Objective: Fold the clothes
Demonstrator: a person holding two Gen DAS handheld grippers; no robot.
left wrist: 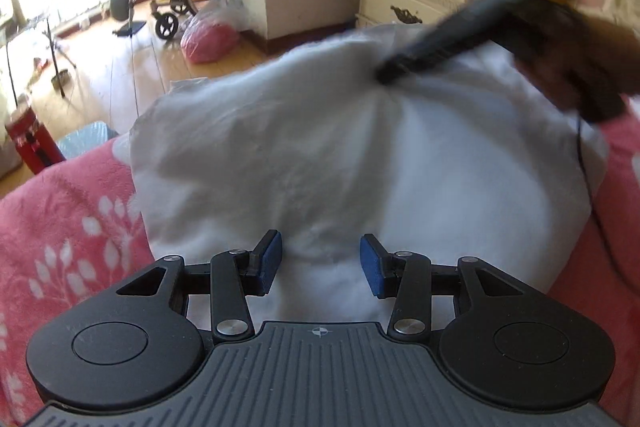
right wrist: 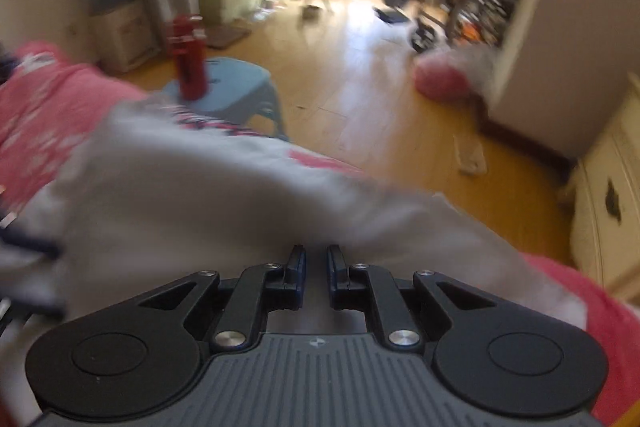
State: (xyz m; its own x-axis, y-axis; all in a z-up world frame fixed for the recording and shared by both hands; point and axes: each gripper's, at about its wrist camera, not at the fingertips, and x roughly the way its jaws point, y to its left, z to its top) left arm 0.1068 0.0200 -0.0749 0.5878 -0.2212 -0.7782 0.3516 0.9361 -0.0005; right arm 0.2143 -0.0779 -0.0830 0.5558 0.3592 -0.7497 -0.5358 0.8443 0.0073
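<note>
White cloth (left wrist: 360, 155) lies in one big rumpled heap on the pink bedcover (left wrist: 68, 227), and this bedcover is my landmark for all places. The garment is on top of the bedcover, near its edge toward the wooden floor (right wrist: 360, 75). No clean fold line shows, so I judge the folding to be at an early stage: the cloth is gathered and lifted at one point, but it is not flattened, and nearly all folds remain to be made.

The left gripper (left wrist: 320, 263) hangs above the near part of the cloth with its jaws apart. The blue pads (left wrist: 370, 263) stand free and nothing is pinched between them. The right gripper (right wrist: 316, 271) has its jaws almost closed, with only a narrow gap. In the left wrist view its tip (left wrist: 390, 71) meets the cloth where wrinkles run together like rays, so it seems to pinch the fabric there, on the far side of the bedcover from the left gripper. In its own view the cloth passes just in front of the pads, but blur hides the contact.

What kind of garment this is I cannot say; no sleeve, collar or hem is clear. The right wrist view is strongly blurred, and a striped red and dark piece (right wrist: 208, 121) at the bedcover's edge is unreadable. The hand that holds the right gripper (left wrist: 568, 67) is only a dark smear. A blue stool (right wrist: 236, 95) with a red object (right wrist: 188, 63) on it stands beyond the bedcover.
</note>
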